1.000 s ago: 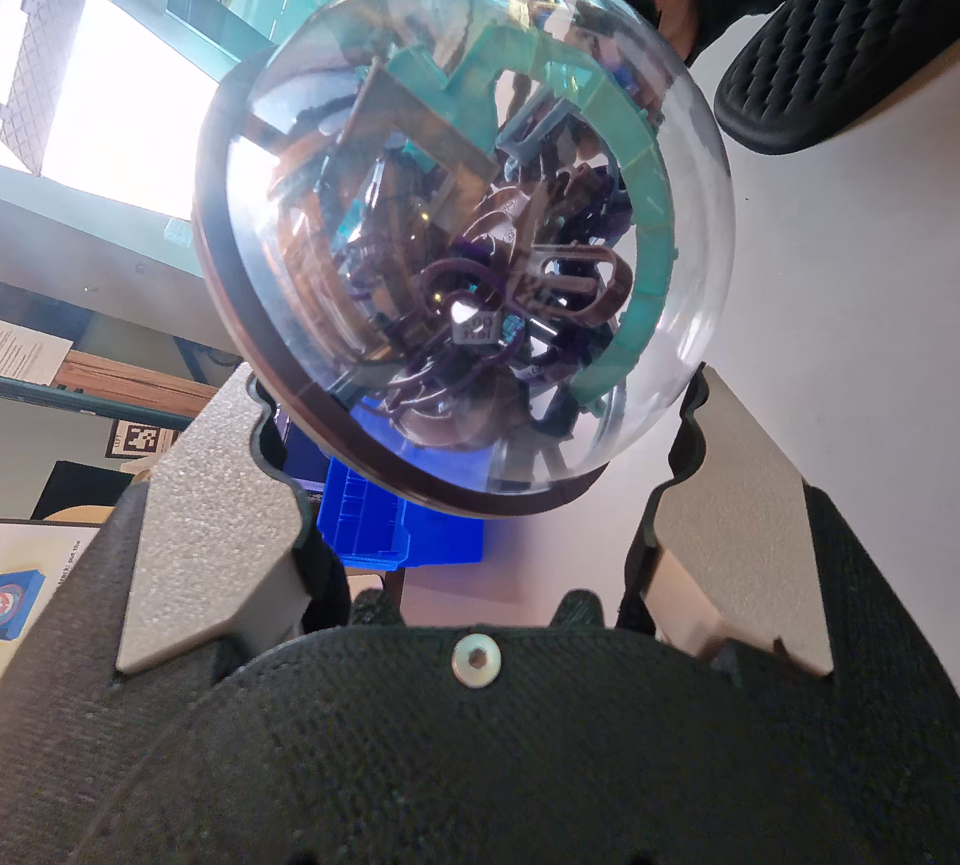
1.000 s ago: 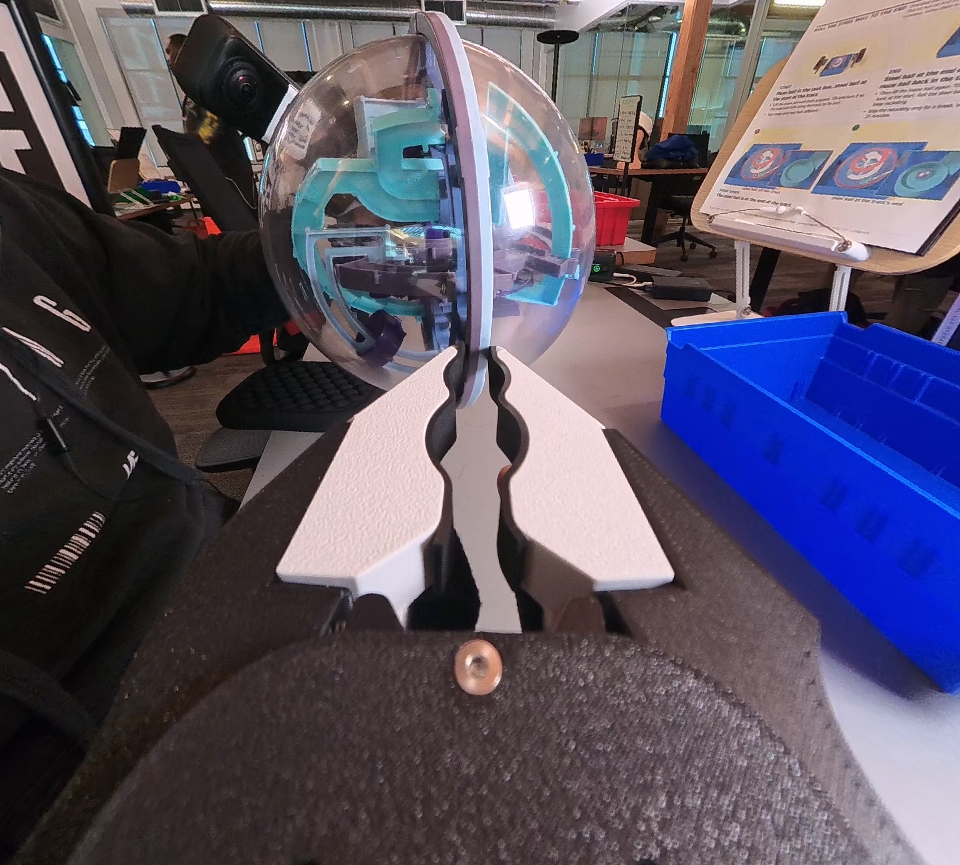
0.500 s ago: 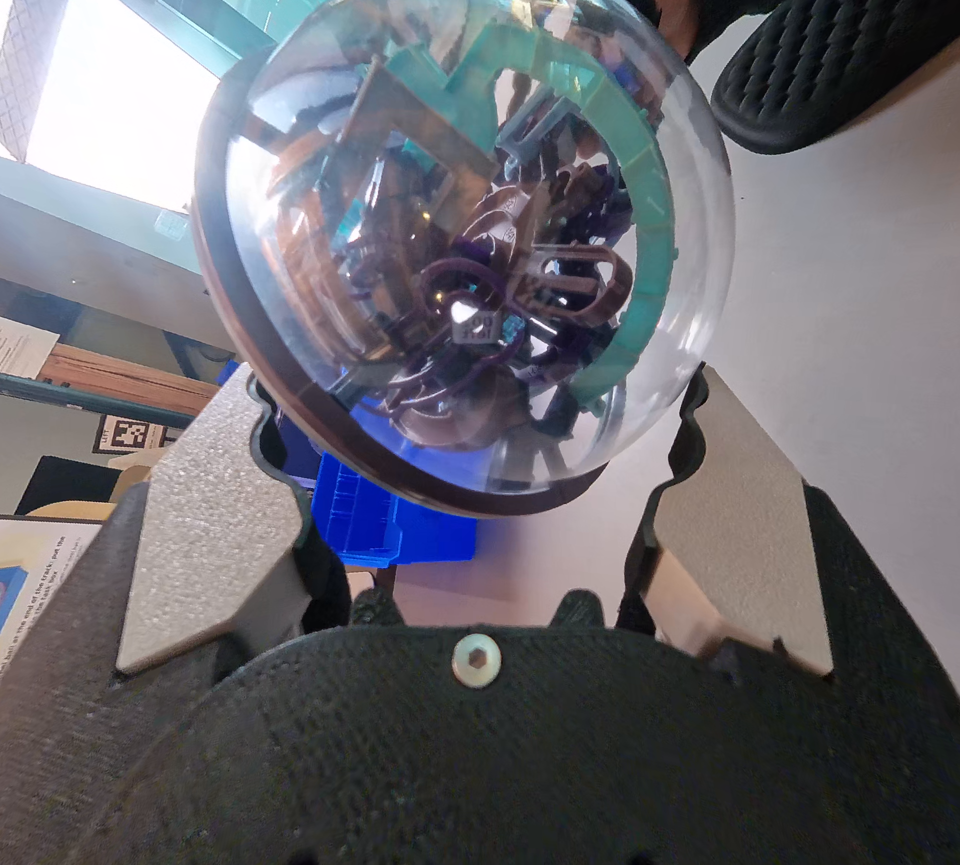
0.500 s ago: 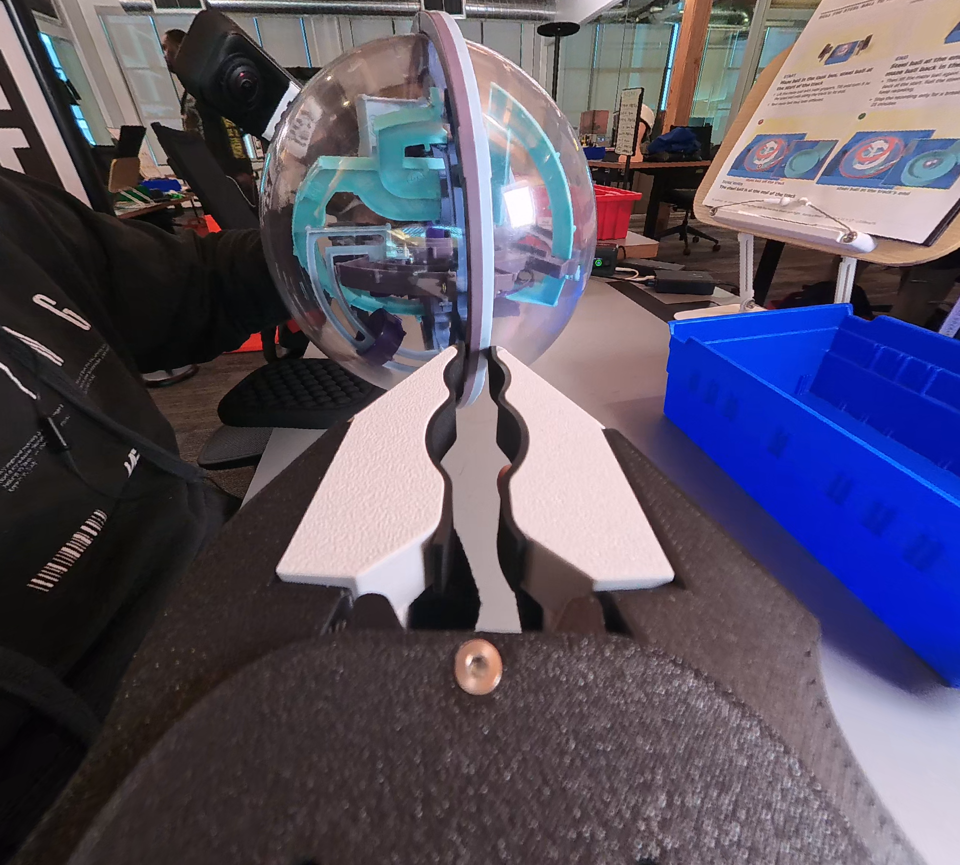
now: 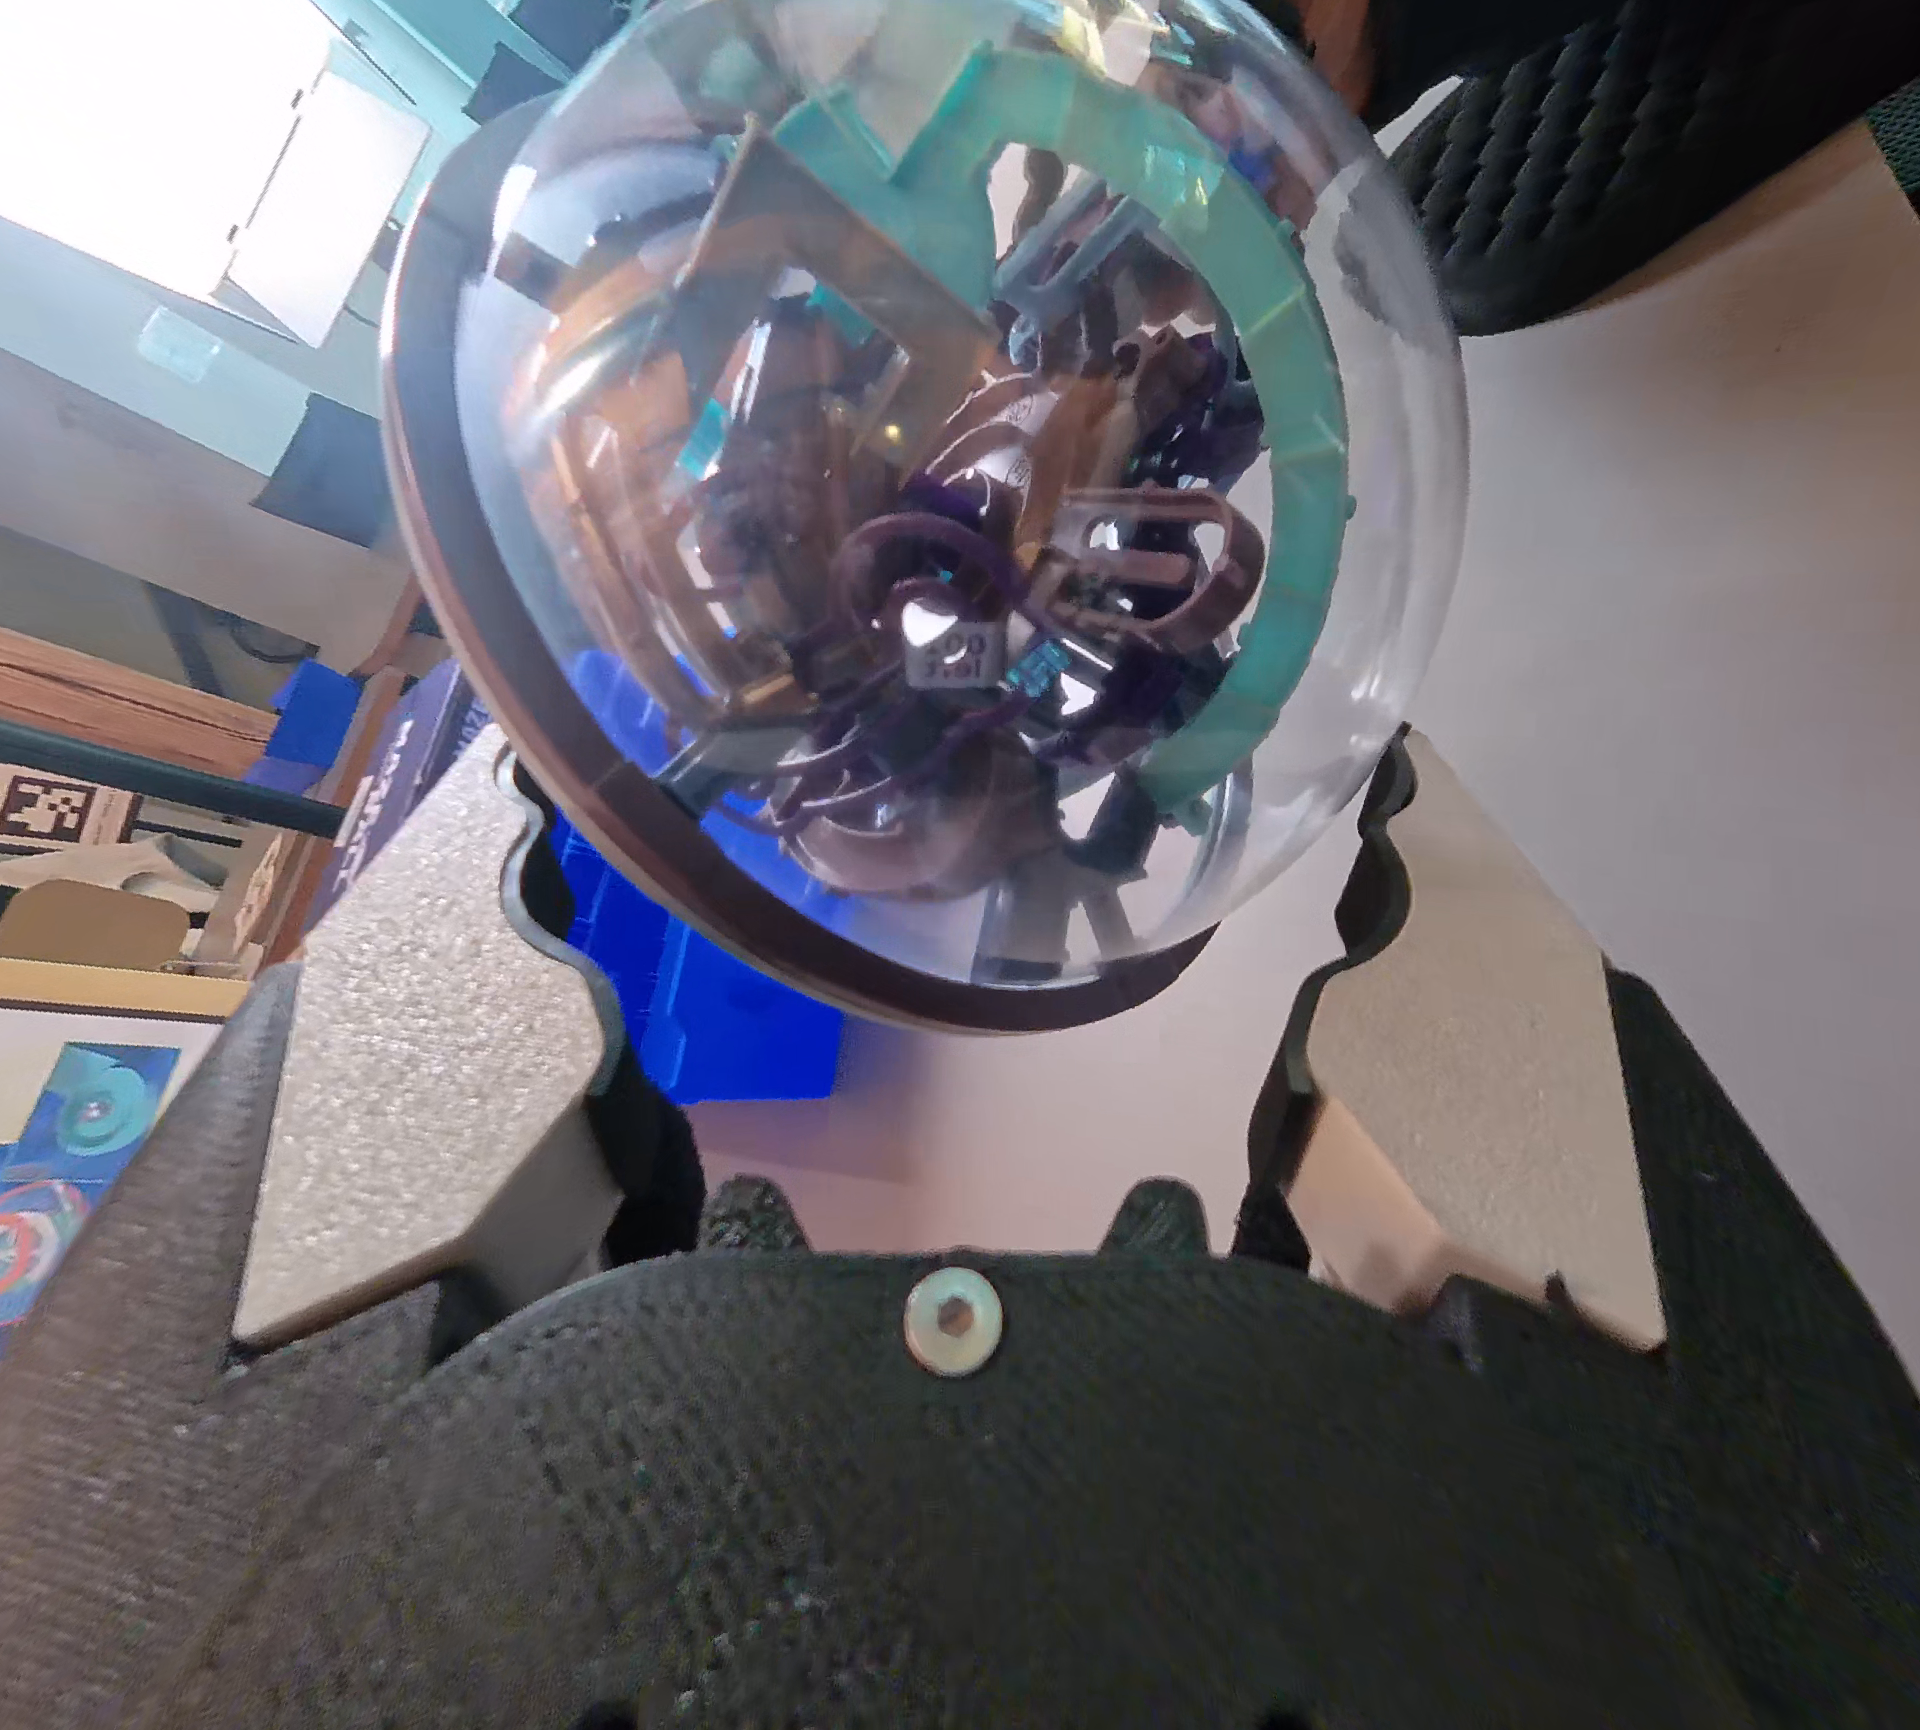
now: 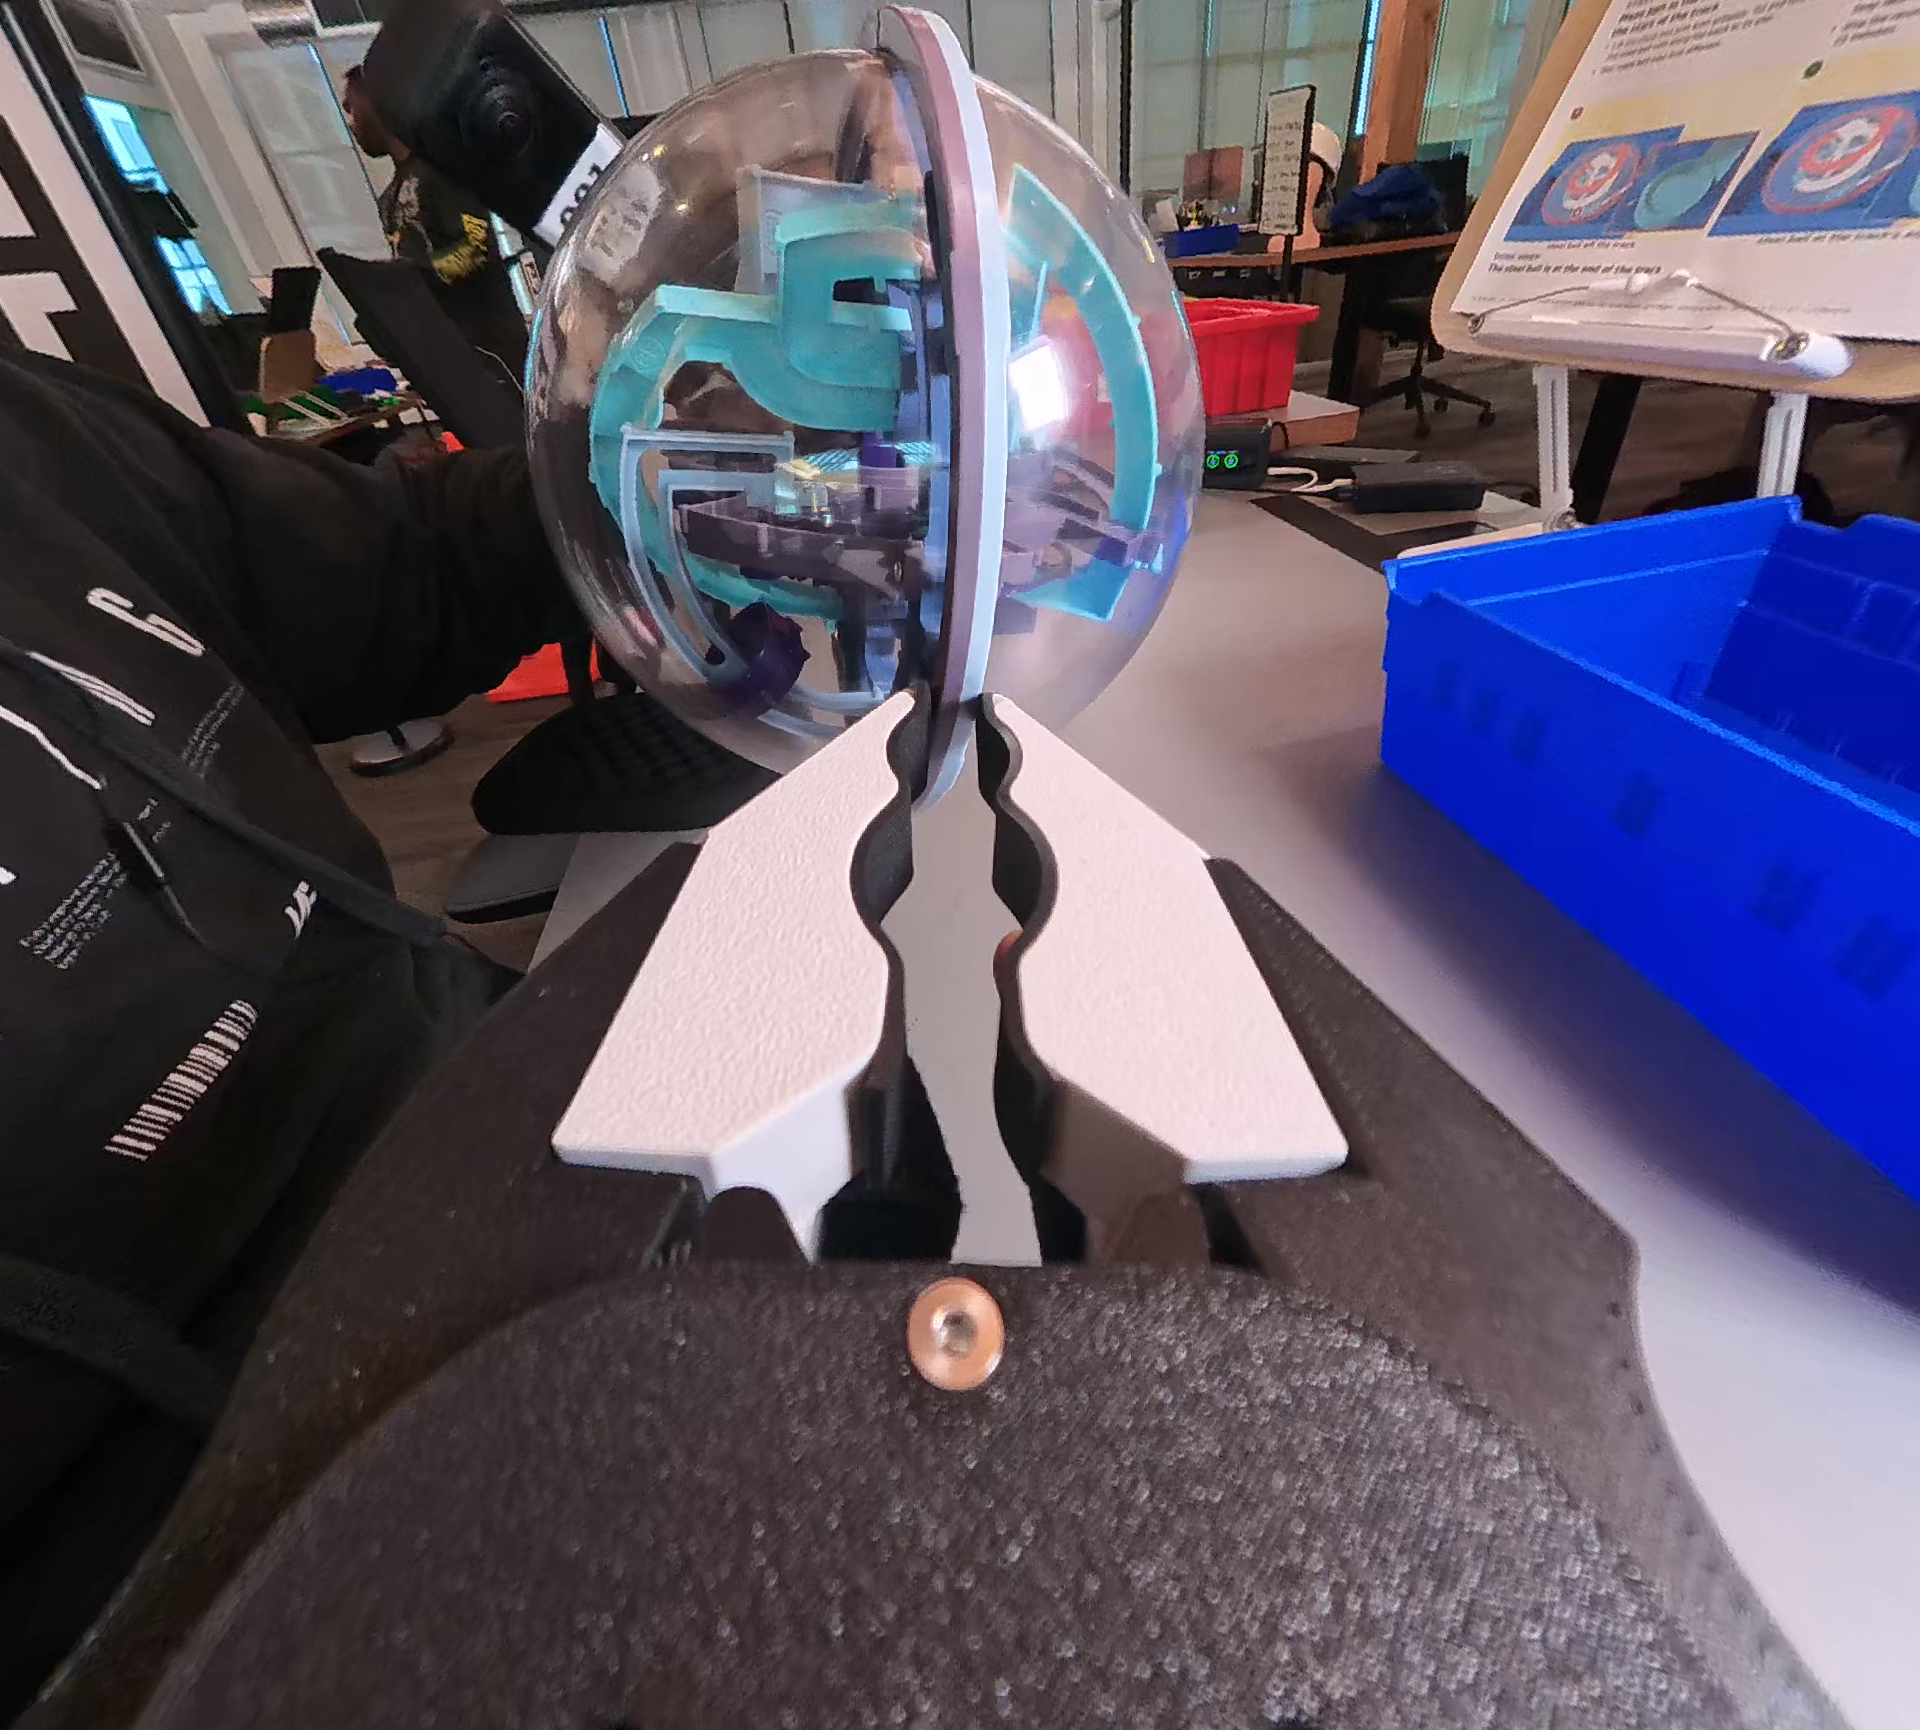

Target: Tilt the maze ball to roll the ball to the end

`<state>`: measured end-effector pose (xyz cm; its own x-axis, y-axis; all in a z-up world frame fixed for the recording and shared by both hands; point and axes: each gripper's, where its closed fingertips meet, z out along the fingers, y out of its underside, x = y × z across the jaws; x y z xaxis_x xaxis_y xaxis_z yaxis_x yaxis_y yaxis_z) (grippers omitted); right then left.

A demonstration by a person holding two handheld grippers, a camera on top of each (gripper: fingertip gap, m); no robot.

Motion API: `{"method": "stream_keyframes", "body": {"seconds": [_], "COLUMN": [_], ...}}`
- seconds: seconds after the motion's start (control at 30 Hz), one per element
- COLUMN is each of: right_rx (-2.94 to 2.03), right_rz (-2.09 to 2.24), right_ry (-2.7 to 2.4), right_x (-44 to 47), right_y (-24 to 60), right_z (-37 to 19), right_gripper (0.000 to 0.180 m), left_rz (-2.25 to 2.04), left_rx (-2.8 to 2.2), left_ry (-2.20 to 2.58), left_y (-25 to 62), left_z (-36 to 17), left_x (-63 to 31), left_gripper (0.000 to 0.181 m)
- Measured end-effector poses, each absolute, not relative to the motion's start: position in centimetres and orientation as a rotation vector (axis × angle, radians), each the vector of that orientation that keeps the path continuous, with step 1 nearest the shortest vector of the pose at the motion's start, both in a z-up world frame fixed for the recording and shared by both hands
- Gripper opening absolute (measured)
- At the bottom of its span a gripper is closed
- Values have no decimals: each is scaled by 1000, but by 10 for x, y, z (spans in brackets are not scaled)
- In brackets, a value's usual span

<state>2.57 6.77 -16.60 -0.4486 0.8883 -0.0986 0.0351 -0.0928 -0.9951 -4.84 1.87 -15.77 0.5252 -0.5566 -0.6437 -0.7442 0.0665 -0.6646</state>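
The maze ball point(image 6: 862, 392) is turning a little since a second ago, and the room behind it is sliding by. It is being held up in the air over the white counter point(image 6: 1288, 641). The right claw point(image 6: 943, 735) is pinching tight on the thin ring around its middle. The left claw point(image 5: 956, 859) is staying wide apart, cupping under the clear dome. The shell looks hard, smooth and slippery, and probably light, so the ring is the safest place to hold. The blue bin point(image 6: 1683, 704) is sitting near.

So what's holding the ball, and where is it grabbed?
The right claw pinches the maze ball by its thin middle rim. The left claw is open around the ball's clear dome, not squeezing it.
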Motion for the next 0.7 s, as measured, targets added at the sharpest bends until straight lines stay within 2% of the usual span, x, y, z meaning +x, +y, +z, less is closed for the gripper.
{"method": "stream_keyframes", "body": {"seconds": [0.7], "right_rx": [-1257], "right_rz": [1690], "right_ry": [-1568], "right_x": [26], "right_y": [62], "right_z": [-221], "right_gripper": [6], "left_rz": [-135], "left_rx": [-1799], "left_ry": [999], "left_y": [14], "left_z": [-219], "left_x": [-49], "left_gripper": [150]}}
